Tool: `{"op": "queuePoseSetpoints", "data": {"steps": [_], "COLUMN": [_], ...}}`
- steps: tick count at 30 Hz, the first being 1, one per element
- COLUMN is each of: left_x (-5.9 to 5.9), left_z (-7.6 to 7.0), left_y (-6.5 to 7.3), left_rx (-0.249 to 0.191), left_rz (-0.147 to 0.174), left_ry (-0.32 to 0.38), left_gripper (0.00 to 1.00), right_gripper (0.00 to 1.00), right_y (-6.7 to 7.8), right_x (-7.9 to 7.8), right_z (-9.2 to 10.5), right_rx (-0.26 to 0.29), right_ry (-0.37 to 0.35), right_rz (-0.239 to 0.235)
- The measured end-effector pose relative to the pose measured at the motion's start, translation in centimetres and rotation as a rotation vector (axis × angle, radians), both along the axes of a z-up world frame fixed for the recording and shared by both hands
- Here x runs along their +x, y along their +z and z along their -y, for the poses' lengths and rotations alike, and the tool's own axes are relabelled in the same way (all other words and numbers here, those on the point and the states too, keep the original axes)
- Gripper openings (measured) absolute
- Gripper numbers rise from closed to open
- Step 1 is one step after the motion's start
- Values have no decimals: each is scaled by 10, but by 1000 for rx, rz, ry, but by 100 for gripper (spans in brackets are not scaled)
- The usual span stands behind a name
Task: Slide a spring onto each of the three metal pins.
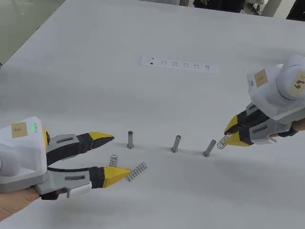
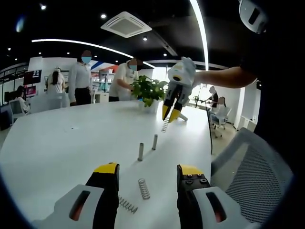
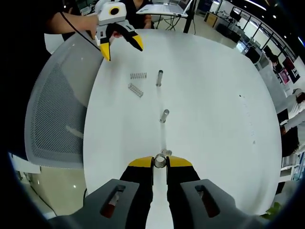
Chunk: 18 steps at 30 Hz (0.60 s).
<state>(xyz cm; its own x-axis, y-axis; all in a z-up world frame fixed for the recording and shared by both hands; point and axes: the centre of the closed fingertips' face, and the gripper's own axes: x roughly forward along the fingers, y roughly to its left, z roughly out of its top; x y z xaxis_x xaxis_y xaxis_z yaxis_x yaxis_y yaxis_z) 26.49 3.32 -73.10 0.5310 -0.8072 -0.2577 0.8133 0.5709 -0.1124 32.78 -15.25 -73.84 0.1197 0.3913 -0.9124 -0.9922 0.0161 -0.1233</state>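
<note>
**Spring poised at the end pin**

The right gripper [image 1: 232,136] pinches a spring [image 1: 223,141], its free end just beside the rightmost pin [image 1: 209,148]. Two other pins [image 1: 176,143] stand bare. The left gripper [image 1: 120,155] (jaws wide apart) hovers by two loose springs [image 1: 137,171] on the bench [image 1: 95,71].

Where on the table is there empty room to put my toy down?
Free: the wide bare tabletop between the power strip and the three pins, and left of the strip. Crowded: around the pins, loose springs, left gripper and right gripper.
</note>
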Motion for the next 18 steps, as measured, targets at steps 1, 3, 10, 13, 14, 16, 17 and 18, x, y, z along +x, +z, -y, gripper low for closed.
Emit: {"op": "queuePoseSetpoints", "data": {"steps": [1,3,10,13,14,16,17,18], "left_x": [-1,-1,-4,-5,-5,-5,-5,-5], "left_z": [0,0,0,0,0,-1,-1,-1], "left_y": [0,1,1,1,1,1,1,1], "left_rx": [-2,-1,2,5,3,2,1,0], "left_rz": [-2,0,-2,-3,-6,-4,-6,-8], "left_ry": [-2,-4,-14,-16,-17,-13,-13,-13], "left_gripper": [43,43,42,42,42,42,42,42], "right_gripper": [7,7,7,7,7,7,7,7], "right_y": [0,1,-1,-2,-1,1,2,2], "right_x": [0,1,2,3,4,7,9,10], "right_z": [0,0,-3,-3,-3,-5,-6,-7], "right_rx": [-1,-2,-11,-32,-37,-44,-45,-45], "right_ry": [-1,1,15,35,42,50,54,56], "right_rz": [-2,-4,-30,-40,-38,-31,-29,-28]}}
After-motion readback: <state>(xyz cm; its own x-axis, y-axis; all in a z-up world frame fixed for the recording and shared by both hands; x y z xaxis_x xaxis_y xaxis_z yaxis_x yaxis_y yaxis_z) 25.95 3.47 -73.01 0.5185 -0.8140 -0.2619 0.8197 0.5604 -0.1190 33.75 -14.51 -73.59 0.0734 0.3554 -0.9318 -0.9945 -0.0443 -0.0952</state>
